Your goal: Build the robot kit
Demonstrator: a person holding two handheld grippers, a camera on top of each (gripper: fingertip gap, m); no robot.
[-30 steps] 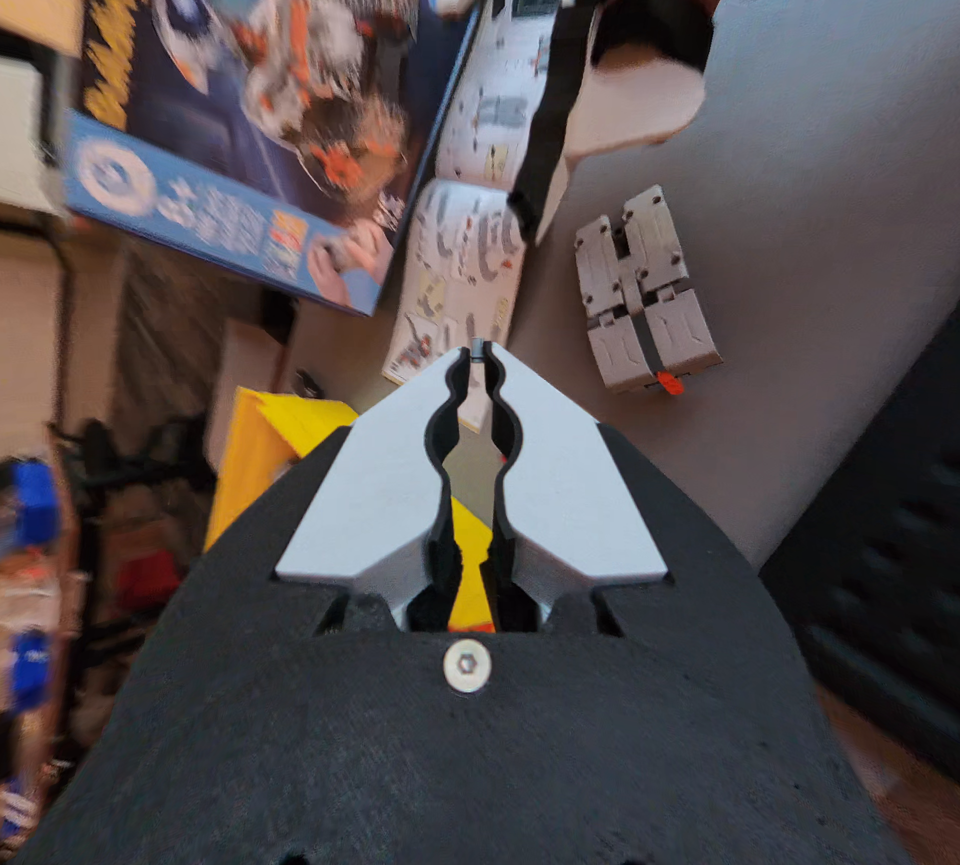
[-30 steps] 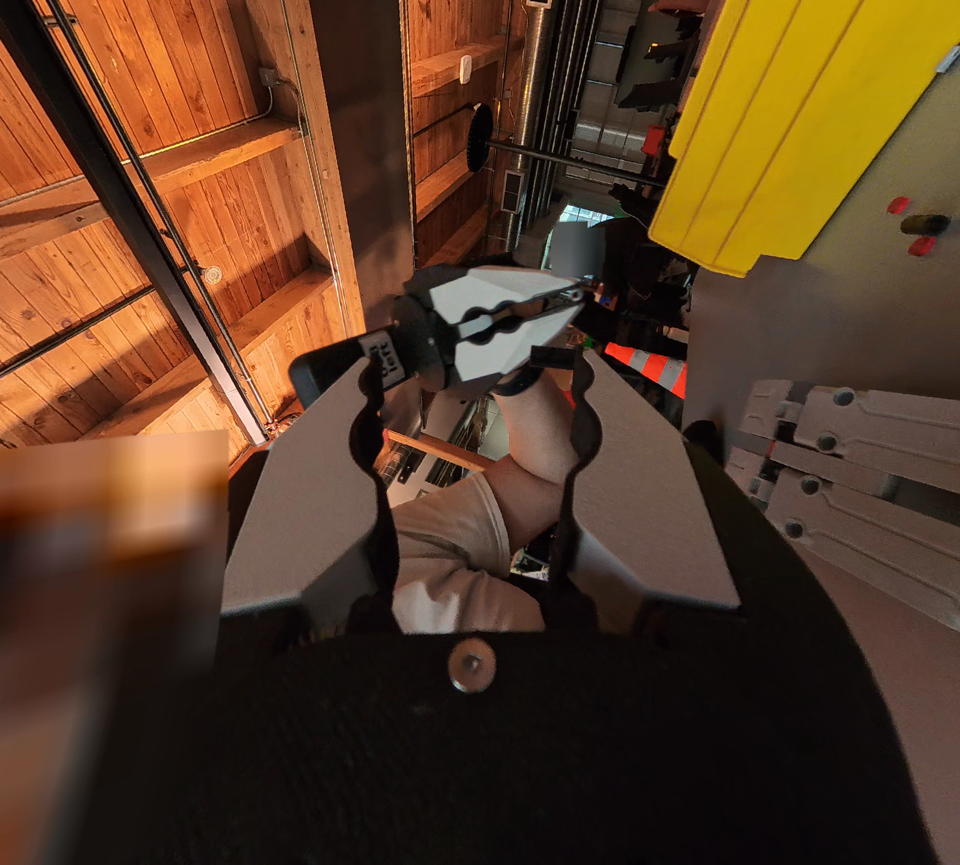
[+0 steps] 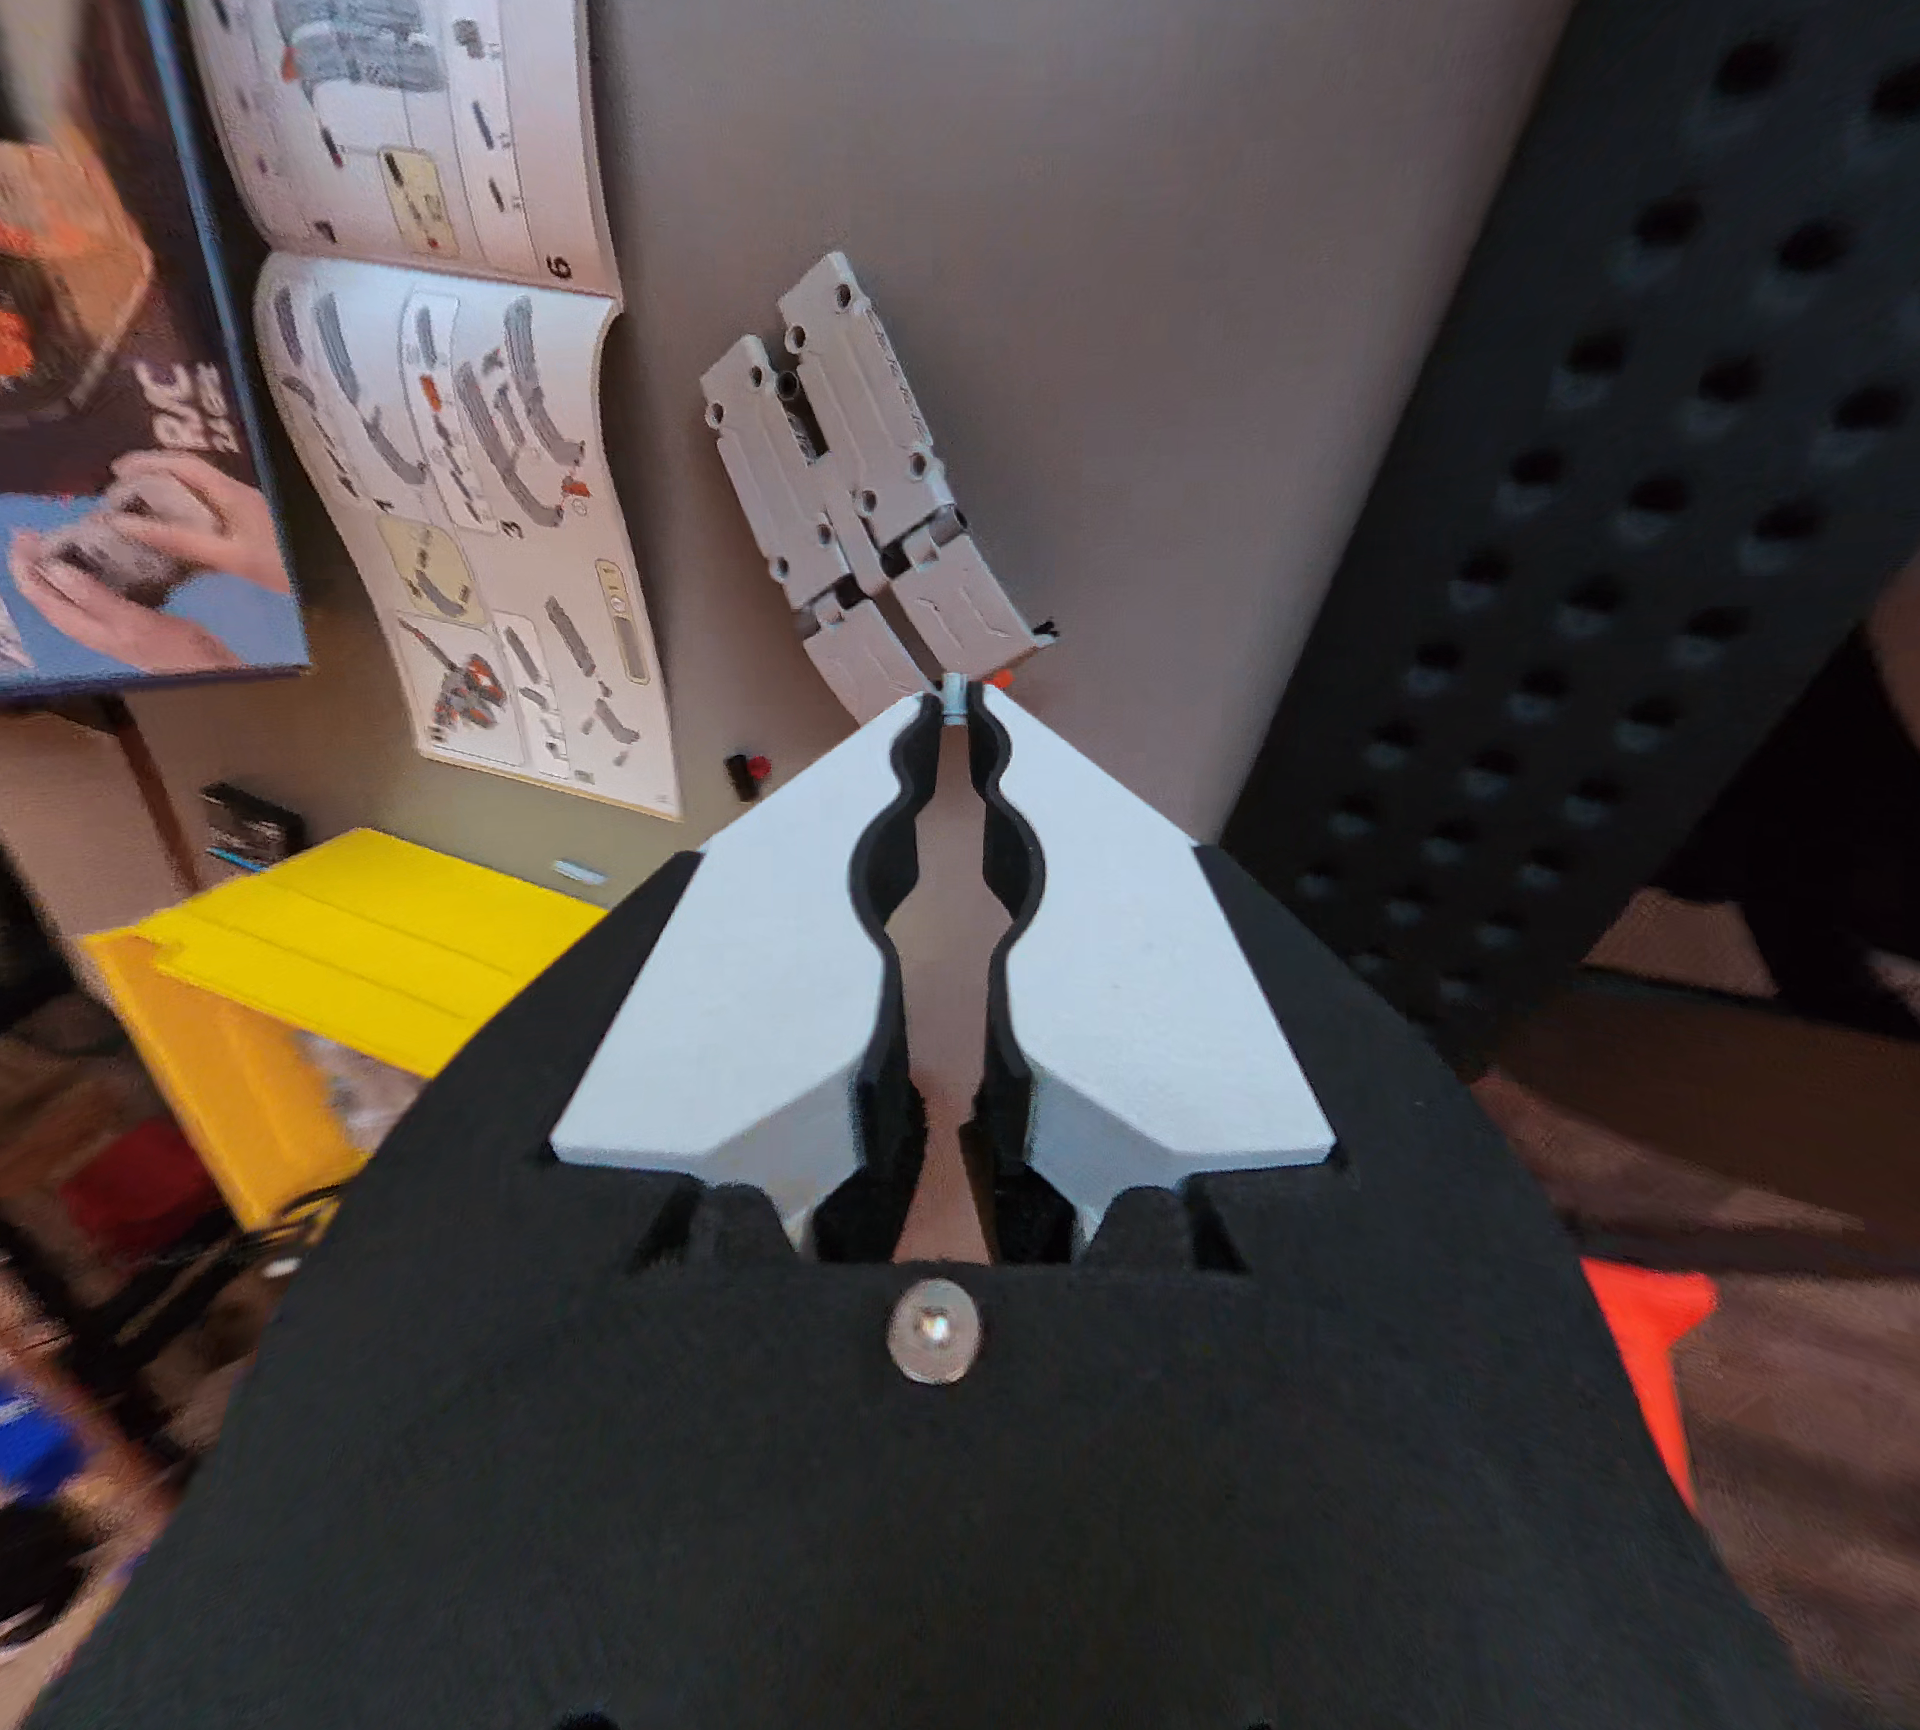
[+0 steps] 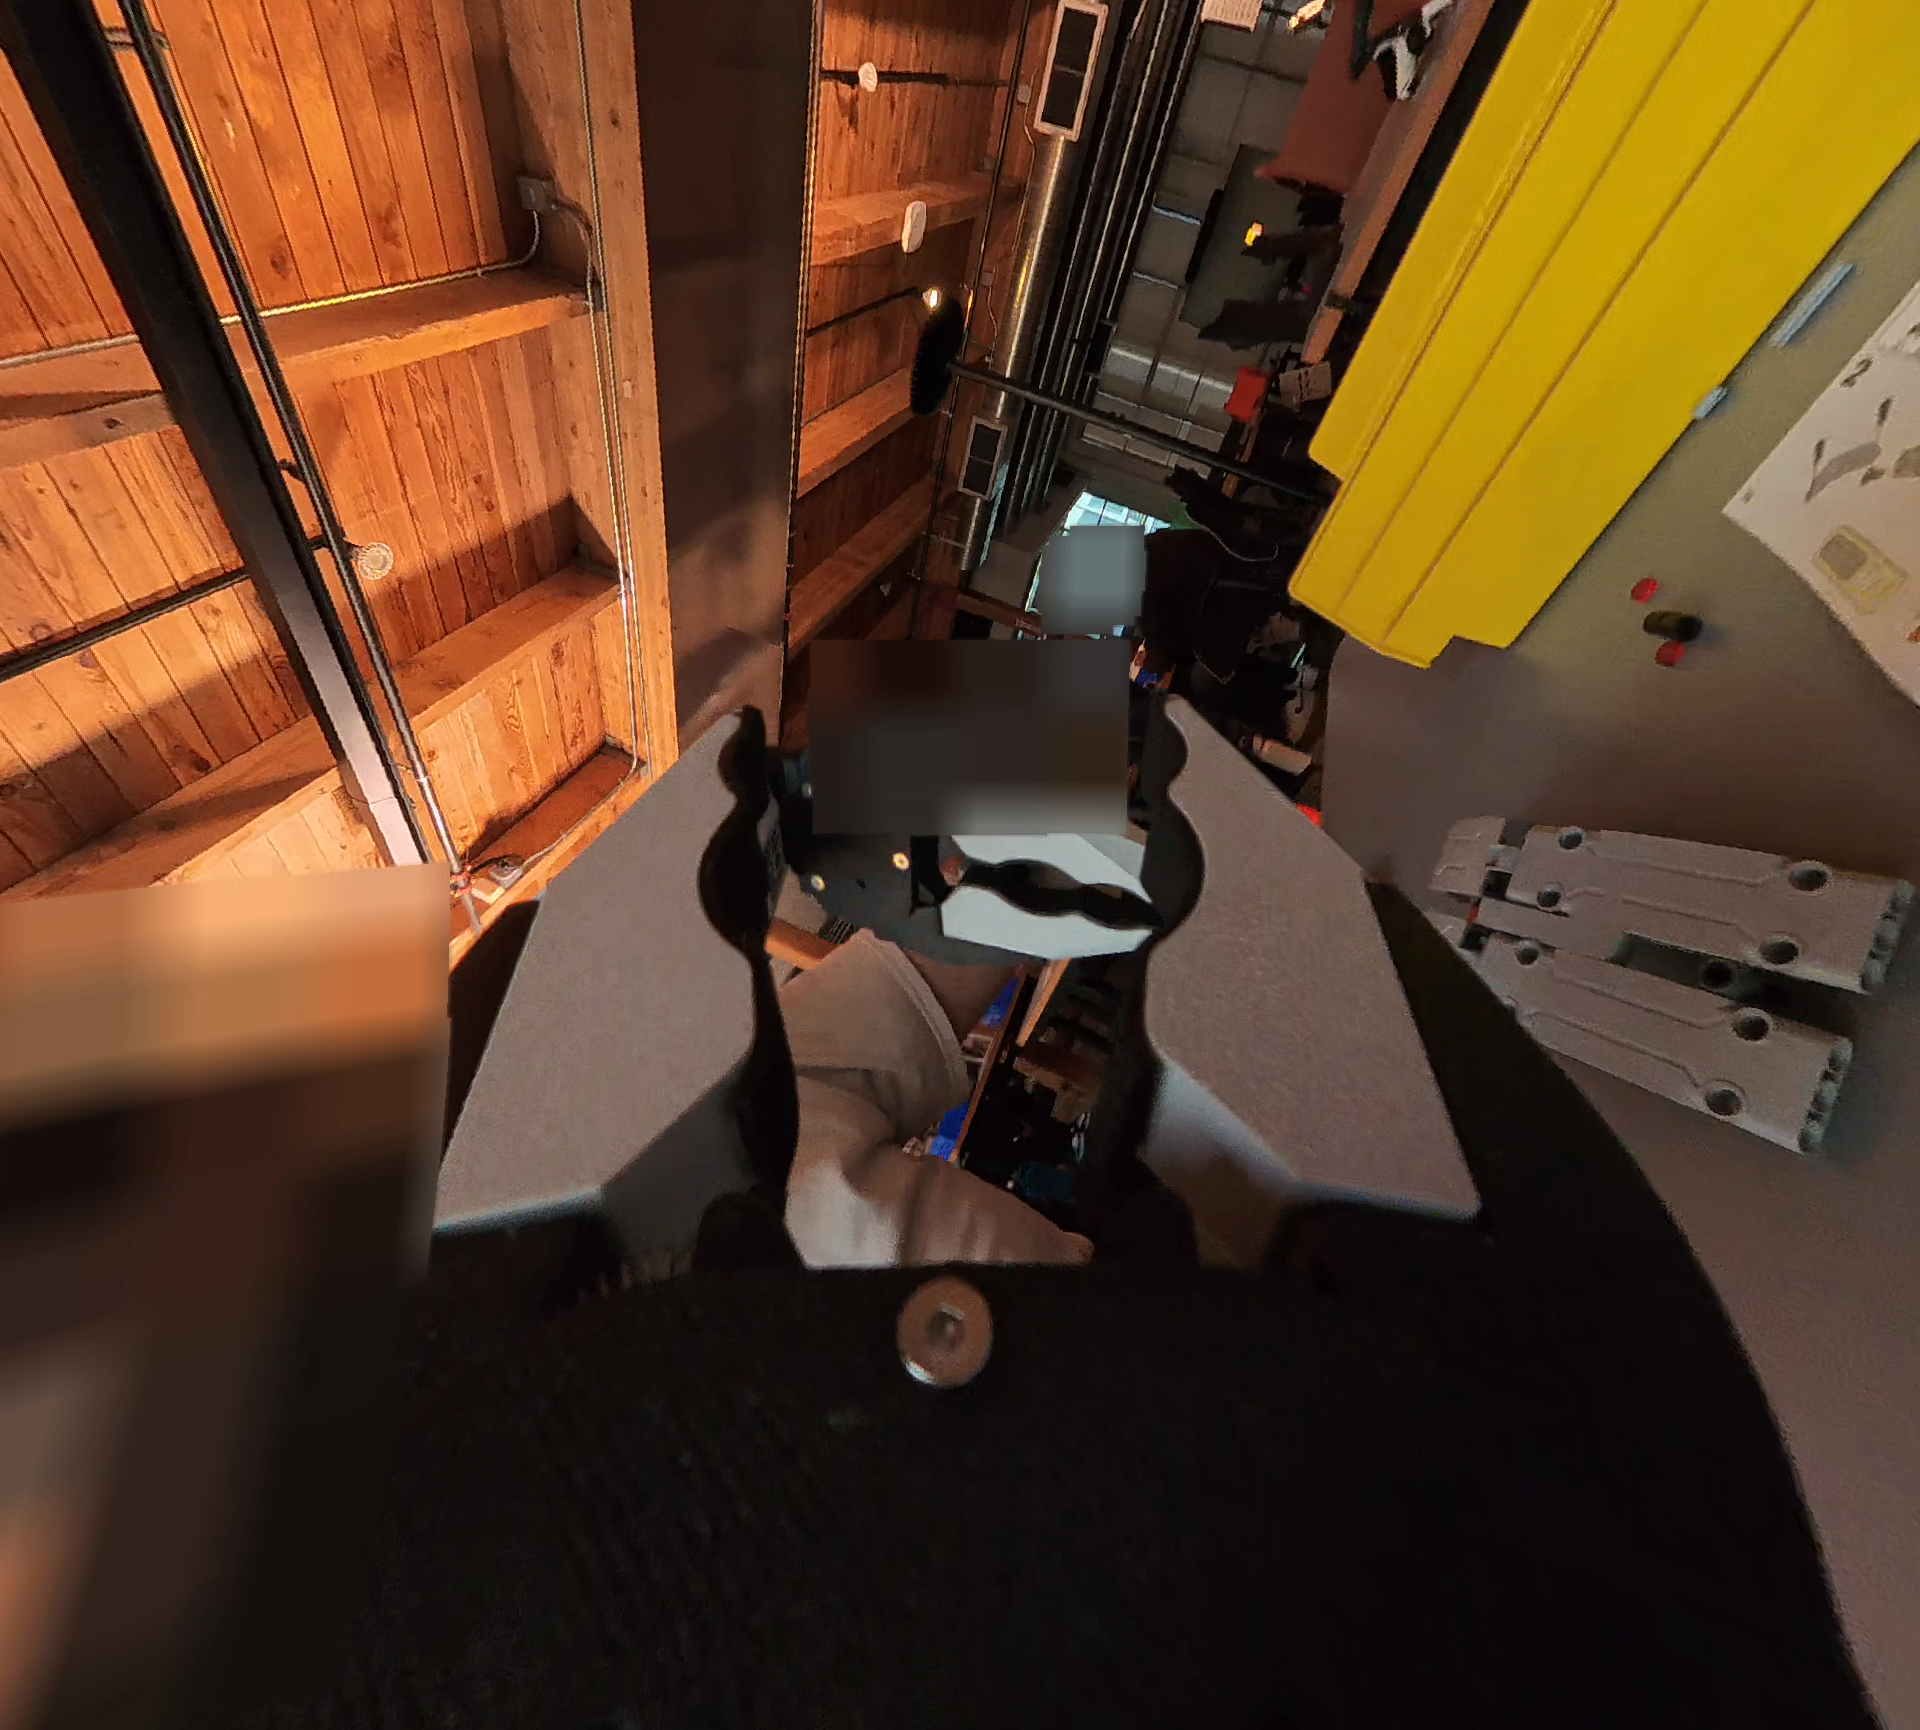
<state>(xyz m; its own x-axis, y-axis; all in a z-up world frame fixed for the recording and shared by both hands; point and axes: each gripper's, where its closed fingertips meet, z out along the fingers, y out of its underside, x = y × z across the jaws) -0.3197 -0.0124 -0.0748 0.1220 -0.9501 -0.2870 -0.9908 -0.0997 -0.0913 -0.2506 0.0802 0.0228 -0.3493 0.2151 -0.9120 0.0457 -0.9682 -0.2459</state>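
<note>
1. Left gripper [image 3: 953, 706] pinches a tiny grey piece [image 3: 954, 701] at the very fingertips, fingers nearly together. Grip is shallow; the piece could slip or twist out.
2. Just past the tips lies the grey assembly [image 3: 868, 496] on the table [image 3: 1091, 122], loose. A push from the tips could slide it.
3. Small red and black bits [image 3: 746, 772] sit near it; a sweep could scatter them.
4. Manual [image 3: 457, 475] and yellow bin [image 3: 343, 942] lie further left.
5. Right gripper [image 4: 961, 792] is raised, fingers wide, empty, beside the assembly [image 4: 1662, 963], aimed toward the left gripper [image 4: 1039, 896]; the two could collide.
</note>
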